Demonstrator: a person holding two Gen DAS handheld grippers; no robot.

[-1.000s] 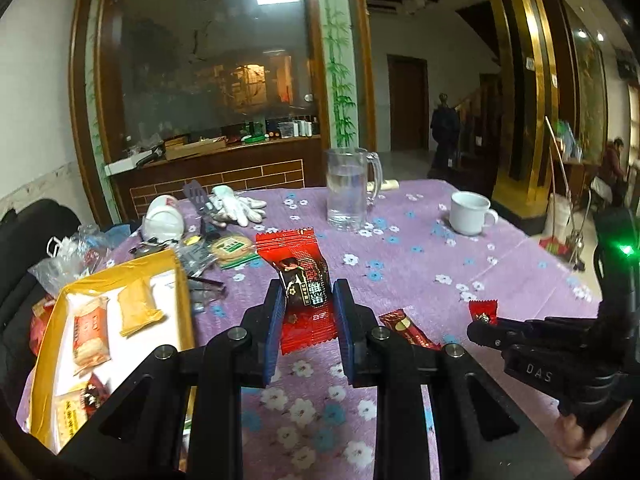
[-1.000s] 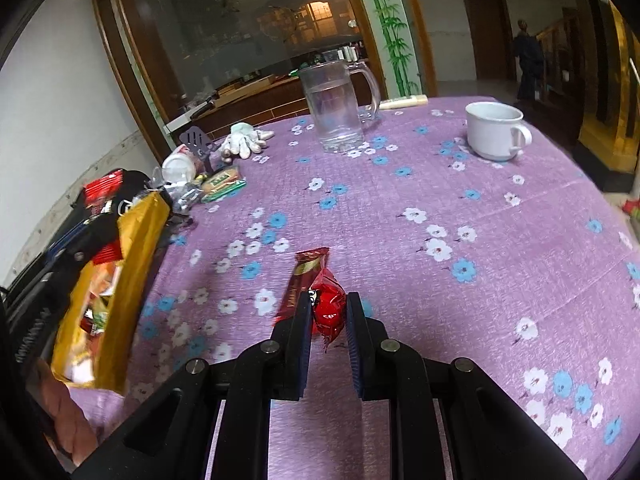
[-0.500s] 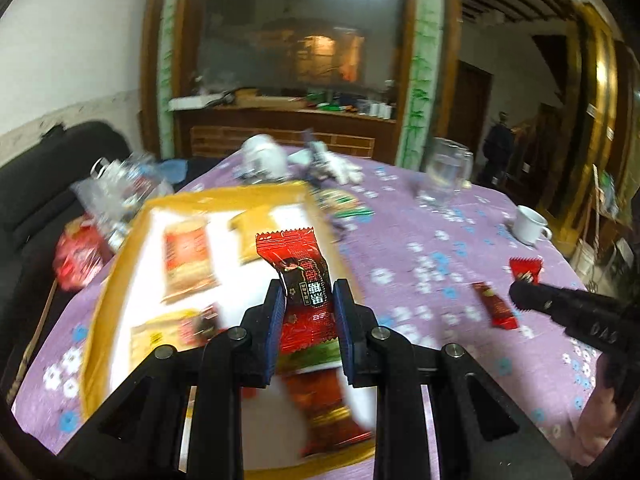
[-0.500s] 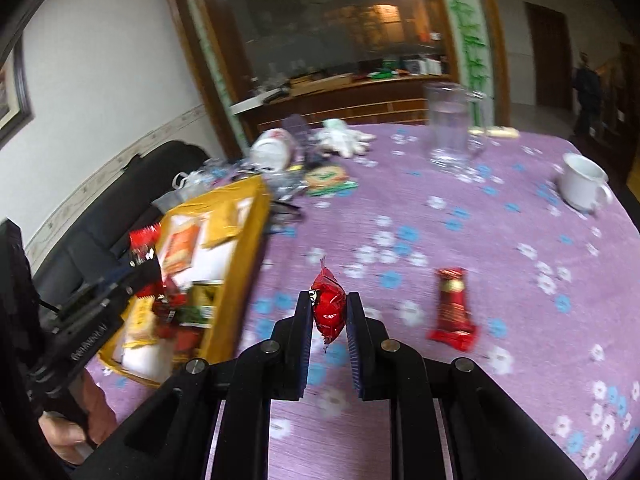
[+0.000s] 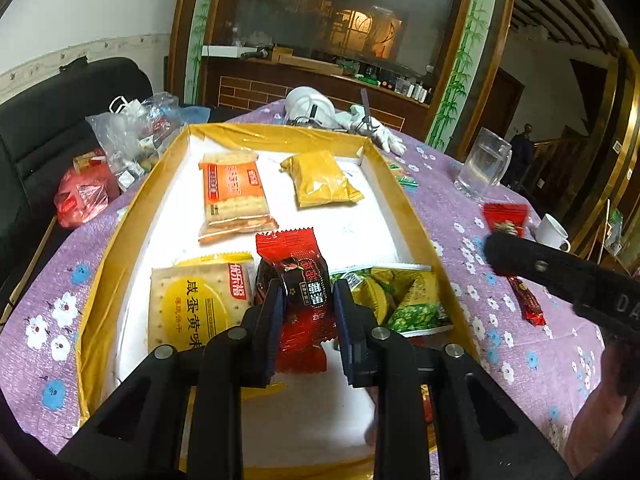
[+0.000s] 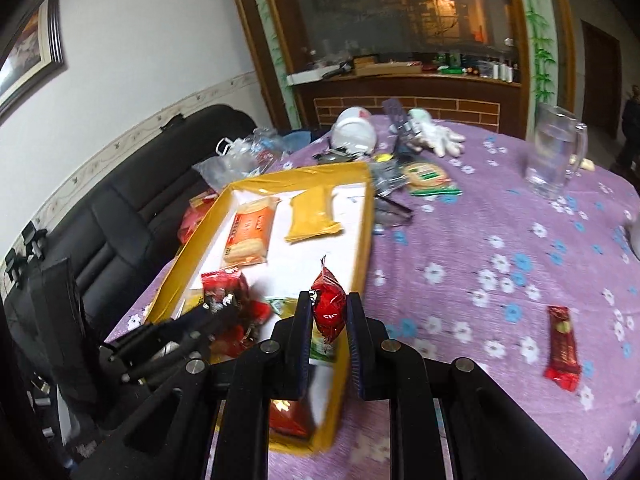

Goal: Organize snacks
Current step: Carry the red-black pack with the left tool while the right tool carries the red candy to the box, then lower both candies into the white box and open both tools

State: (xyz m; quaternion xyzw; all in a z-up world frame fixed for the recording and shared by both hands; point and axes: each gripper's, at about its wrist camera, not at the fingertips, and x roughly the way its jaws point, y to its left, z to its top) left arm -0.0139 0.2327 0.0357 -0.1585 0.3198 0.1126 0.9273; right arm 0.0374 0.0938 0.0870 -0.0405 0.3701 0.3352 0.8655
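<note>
both hands have swung left off the open purple floral tablecloth over the last second and are now at the yellow-rimmed tray. left gripper sits over the tray's near half, fingers pinching a red-and-black snack packet hanging between the yellow cracker pack on its left and the green pea packet on its right. right gripper is at the tray's right rim, fingers pinching a small red wrapped candy, not clearly inside yet. reads as carry done, drop-off next. one red bar lies on the cloth far right, unsorted.
</note>
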